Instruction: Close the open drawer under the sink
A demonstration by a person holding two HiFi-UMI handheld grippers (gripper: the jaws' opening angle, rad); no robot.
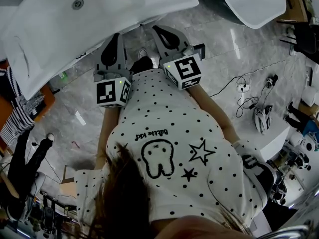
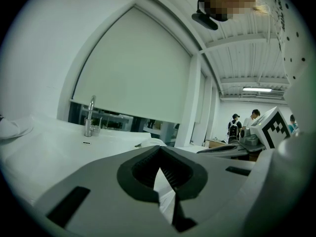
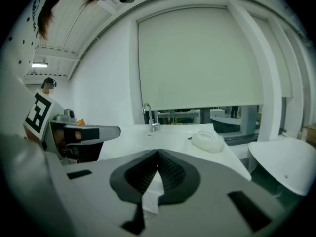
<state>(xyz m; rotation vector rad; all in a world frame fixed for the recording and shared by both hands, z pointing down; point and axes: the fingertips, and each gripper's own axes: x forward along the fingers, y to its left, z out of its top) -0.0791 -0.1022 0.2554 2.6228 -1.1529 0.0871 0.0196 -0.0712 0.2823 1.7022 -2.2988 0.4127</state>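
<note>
While shirt (image 1: 164, 128) reads "kid", left gripper (image 2: 159, 151), right gripper (image 3: 158, 153) jaws together

The sink (image 1: 124, 9) (cropped at top) hides everything beneath it.

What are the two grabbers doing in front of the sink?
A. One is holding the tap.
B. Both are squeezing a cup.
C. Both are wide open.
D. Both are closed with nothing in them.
D: the left gripper and the right gripper each have their jaw tips touching, and only the white sink shows past them.
</note>
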